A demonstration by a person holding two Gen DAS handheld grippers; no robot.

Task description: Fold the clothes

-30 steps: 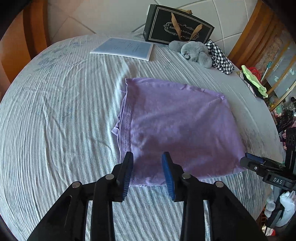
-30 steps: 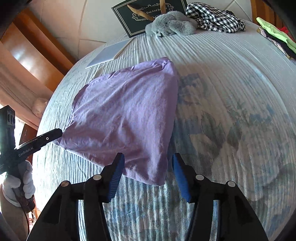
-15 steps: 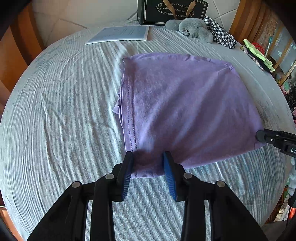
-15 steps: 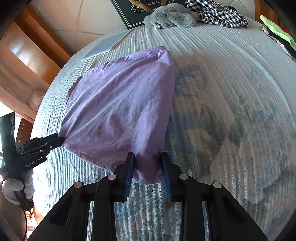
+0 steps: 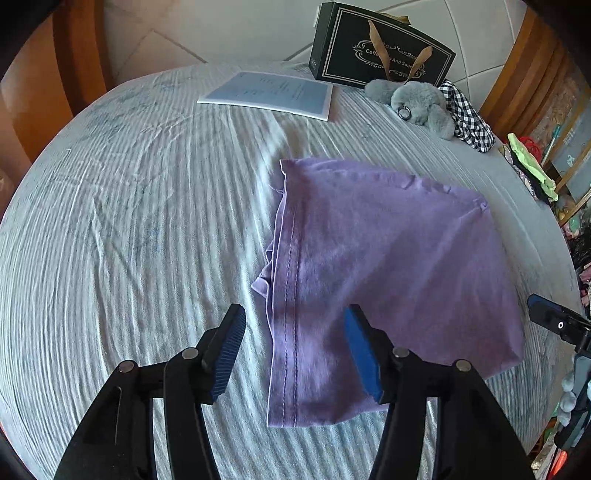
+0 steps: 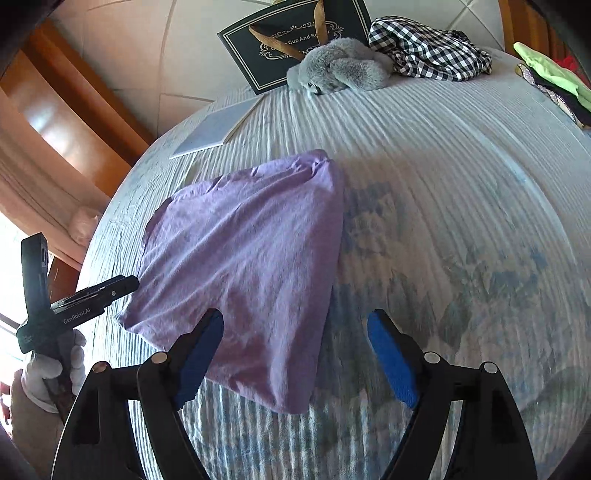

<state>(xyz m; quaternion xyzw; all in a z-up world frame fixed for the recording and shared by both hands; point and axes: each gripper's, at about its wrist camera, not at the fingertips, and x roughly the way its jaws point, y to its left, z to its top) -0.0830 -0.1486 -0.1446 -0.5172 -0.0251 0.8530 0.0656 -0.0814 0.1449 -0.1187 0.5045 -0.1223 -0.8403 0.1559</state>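
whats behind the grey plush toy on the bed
A black gift bag stands right behind the plush toy, and checked cloth lies beside it. The toy covers the bag's bottom edge.

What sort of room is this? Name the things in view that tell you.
Most likely a bedroom at home: a bed under a striped bedspread against a padded headboard, with a grey plush toy and loose clothes such as a checked garment.

A bed covered in pale blue-grey ribbed cloth (image 5: 140,206) carries a folded purple garment (image 5: 388,280), a light blue paper booklet (image 5: 269,94), a grey plush toy (image 5: 421,101), a black-and-white checked cloth (image 6: 428,51) and a black gift bag (image 5: 380,51).
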